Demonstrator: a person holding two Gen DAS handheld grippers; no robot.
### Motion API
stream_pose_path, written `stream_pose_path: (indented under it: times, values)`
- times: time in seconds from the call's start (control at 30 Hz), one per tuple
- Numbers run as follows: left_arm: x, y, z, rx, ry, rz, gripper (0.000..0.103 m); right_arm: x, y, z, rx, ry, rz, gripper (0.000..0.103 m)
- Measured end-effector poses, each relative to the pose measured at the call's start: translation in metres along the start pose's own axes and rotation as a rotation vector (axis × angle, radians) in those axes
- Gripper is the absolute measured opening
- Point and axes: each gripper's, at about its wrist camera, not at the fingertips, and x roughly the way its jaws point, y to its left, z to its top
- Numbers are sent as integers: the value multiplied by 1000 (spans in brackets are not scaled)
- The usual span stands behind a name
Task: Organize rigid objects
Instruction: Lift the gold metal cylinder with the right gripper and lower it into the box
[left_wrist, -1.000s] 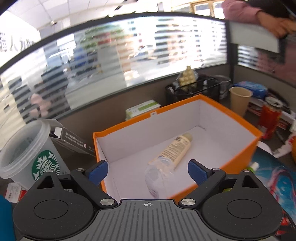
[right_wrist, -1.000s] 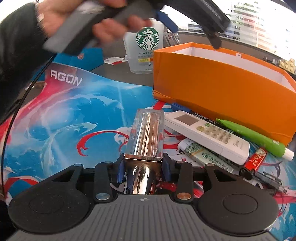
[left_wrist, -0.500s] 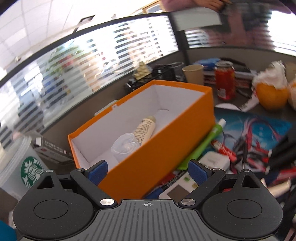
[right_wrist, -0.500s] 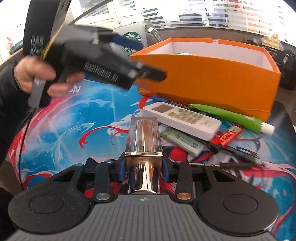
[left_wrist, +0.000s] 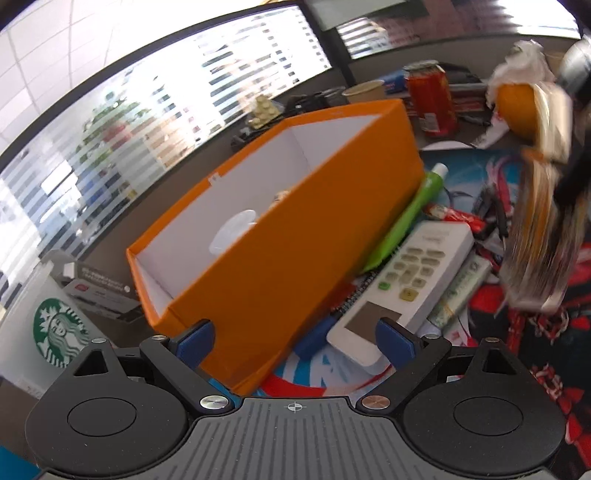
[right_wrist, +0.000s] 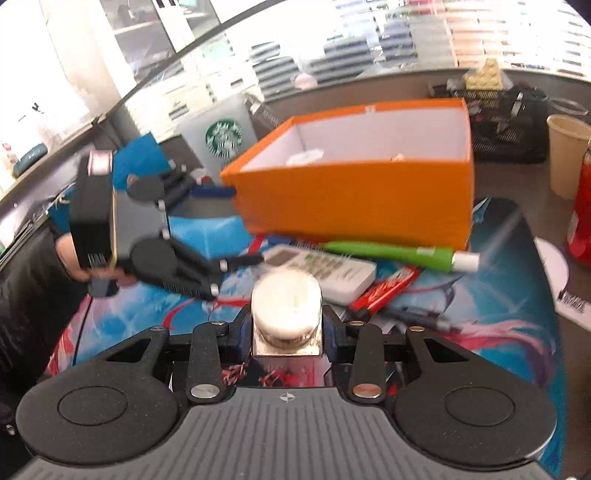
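An open orange box with a white inside stands on the desk mat; a clear plastic piece lies in it. My left gripper is open and empty, low by the box's near corner and over a white remote. My right gripper is shut on a clear, shiny metallic bottle, held above the mat and seen end-on; it shows blurred in the left wrist view. The left gripper also shows in the right wrist view, its tips at the remote.
A green tube, red packet, pens and a small box lie beside the remote. A Starbucks cup, red can, paper cup, orange and black mesh basket ring the box.
My left gripper has swung off the box and dropped toward the remote. My right gripper has lifted and tilted the bottle up, now seen end-on, with the box nearer ahead.
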Motion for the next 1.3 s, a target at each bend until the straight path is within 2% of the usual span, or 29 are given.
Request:
stream_pose_path:
  times: [0.1,0.27,0.53,0.7,0.87,0.97,1.07,1.13,1.23,1.3]
  values:
    - [-2,-1,-3,10,-36,-6,95,-6,-2,10,8,-21,3,35]
    - [-12,0,-9,5,-70,-59,95,-12,-7,29,30,-68,18,35]
    - [-5,-17,-14,96,-62,-108,95,-13,-18,75,71,-153,67,35]
    - [5,-20,-17,110,-66,-132,95,-7,-23,98,87,-188,77,35]
    - [9,-22,-20,159,-109,-111,96,2,-27,118,97,-208,82,35]
    - [13,-18,-20,147,-113,-119,94,6,-29,127,98,-220,77,35]
    - [14,-9,-21,115,-104,-165,80,10,-31,133,102,-222,71,35]
    - [15,-5,-20,87,-93,-230,58,12,-33,136,104,-221,65,35]
    - [14,-8,-20,104,-96,-259,45,15,-36,137,110,-222,64,35]
    - [13,-14,-20,139,-107,-258,41,16,-37,137,114,-224,63,35]
